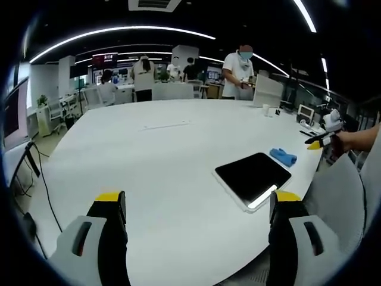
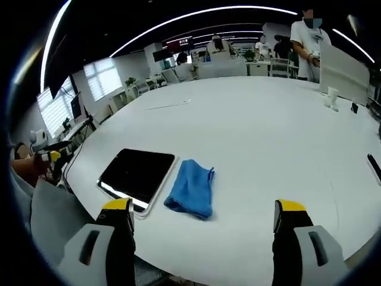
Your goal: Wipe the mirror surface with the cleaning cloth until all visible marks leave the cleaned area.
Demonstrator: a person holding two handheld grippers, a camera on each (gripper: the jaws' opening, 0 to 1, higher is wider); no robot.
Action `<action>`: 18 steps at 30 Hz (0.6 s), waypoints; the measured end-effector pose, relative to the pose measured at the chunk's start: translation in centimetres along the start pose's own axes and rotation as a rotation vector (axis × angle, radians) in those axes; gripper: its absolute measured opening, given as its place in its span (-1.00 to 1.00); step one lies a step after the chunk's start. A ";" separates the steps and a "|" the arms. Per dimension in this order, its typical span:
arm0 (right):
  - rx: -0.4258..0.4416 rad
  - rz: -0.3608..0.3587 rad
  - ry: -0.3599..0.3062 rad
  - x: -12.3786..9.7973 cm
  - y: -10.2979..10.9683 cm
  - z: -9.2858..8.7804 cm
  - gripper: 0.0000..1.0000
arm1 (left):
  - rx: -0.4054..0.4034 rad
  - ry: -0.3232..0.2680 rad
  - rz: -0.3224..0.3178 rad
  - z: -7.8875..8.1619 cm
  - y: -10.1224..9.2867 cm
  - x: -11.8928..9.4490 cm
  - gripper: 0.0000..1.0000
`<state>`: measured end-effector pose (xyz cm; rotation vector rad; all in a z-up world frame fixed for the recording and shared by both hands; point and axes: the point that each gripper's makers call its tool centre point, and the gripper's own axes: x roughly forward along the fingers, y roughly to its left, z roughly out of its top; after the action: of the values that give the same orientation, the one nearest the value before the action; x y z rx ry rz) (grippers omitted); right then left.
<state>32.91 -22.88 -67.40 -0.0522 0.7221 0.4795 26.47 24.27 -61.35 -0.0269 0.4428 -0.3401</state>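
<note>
Two grippers hung wide open over the big white table (image 2: 268,137), neither holding anything, and nothing had touched the glass yet. From the right gripper view, the right gripper (image 2: 202,223) had its yellow-tipped jaws spread well apart, and the blue cleaning cloth (image 2: 191,189) lay folded just ahead of it, a little toward its left jaw, long axis running away from the camera. Touching or just beside the cloth's left edge sat the mirror (image 2: 138,174), a dark rectangular slab with a pale rim, flat on the table near the edge where the person sat. From the left gripper view, the left gripper (image 1: 196,217) was equally open and empty, and the mirror (image 1: 253,177) lay ahead toward its right jaw, with the cloth (image 1: 283,157) beyond it on the far side. So the cloth looked nearer the right gripper, which seemed the natural one to reach forward and pick it up, while the left was better placed for the mirror. Across the room a person (image 1: 238,72) stood at the table's far end; small items (image 2: 330,98) sat well apart from the work.
</note>
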 end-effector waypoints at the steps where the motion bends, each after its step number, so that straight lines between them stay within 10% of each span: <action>1: 0.010 -0.003 -0.002 0.2 0.2 0.3 0.67 | -0.008 -0.006 -0.001 0.2 0.0 0.1 0.98; 11: -0.037 0.054 0.059 3.7 2.4 1.5 0.29 | -0.012 0.003 -0.016 -0.3 -0.3 0.5 0.98; 18: -0.042 0.066 0.144 5.9 3.0 1.4 -0.53 | -0.007 0.019 -0.010 -1.6 -0.7 0.7 0.98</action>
<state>36.24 -17.51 -69.81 -0.1036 0.8567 0.5584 26.17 23.43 -63.02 -0.0324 0.4627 -0.3491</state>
